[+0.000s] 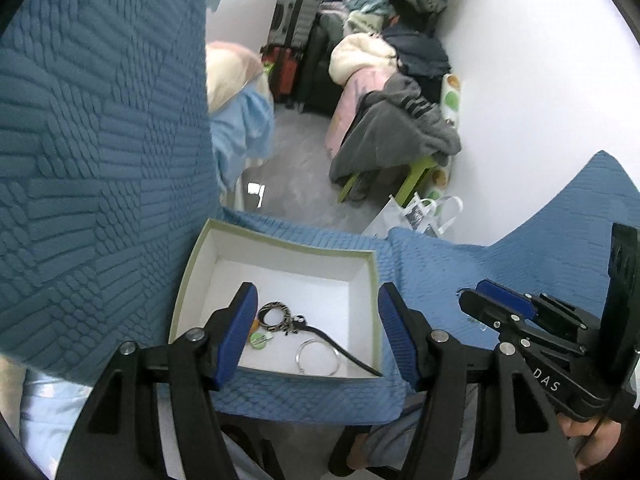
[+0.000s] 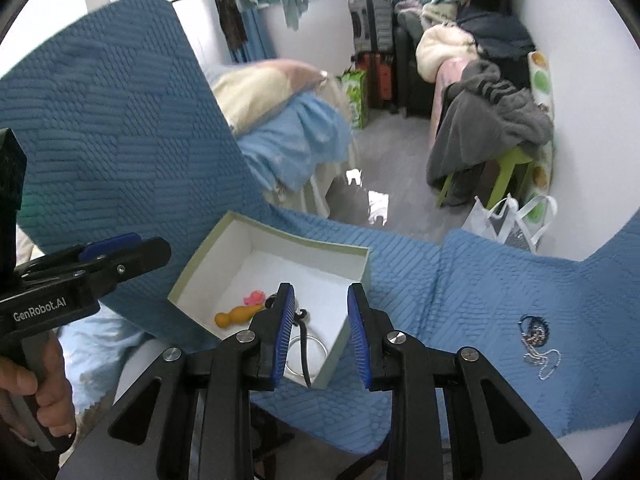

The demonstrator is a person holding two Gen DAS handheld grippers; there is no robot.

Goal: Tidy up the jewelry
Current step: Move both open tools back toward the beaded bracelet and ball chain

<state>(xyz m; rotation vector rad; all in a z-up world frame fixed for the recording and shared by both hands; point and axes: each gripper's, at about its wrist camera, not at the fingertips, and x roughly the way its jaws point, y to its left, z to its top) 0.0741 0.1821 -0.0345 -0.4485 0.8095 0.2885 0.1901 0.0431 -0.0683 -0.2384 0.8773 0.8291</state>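
Note:
A green-walled box with a white inside [image 1: 188,276] [image 2: 200,256] rests on a blue quilted cover [image 1: 440,272] [image 2: 460,280]. It holds a silver ring [image 1: 318,357] [image 2: 296,354], a black cord [image 1: 344,350], a striped black-and-white loop [image 1: 275,314], an orange piece [image 2: 236,315] and a pink piece [image 2: 254,298]. A pile of chains and beads [image 2: 536,340] lies on the cover to the right. My left gripper [image 1: 316,332] is open and empty over the box. My right gripper [image 2: 320,332] is open and empty over the box's near right corner.
The blue cover rises steeply on the left [image 1: 100,140]. Beyond it are grey floor [image 1: 296,184], a green stool with grey clothes [image 1: 400,136], a white bag [image 2: 504,220], suitcases [image 1: 292,40] and a white wall [image 1: 540,100].

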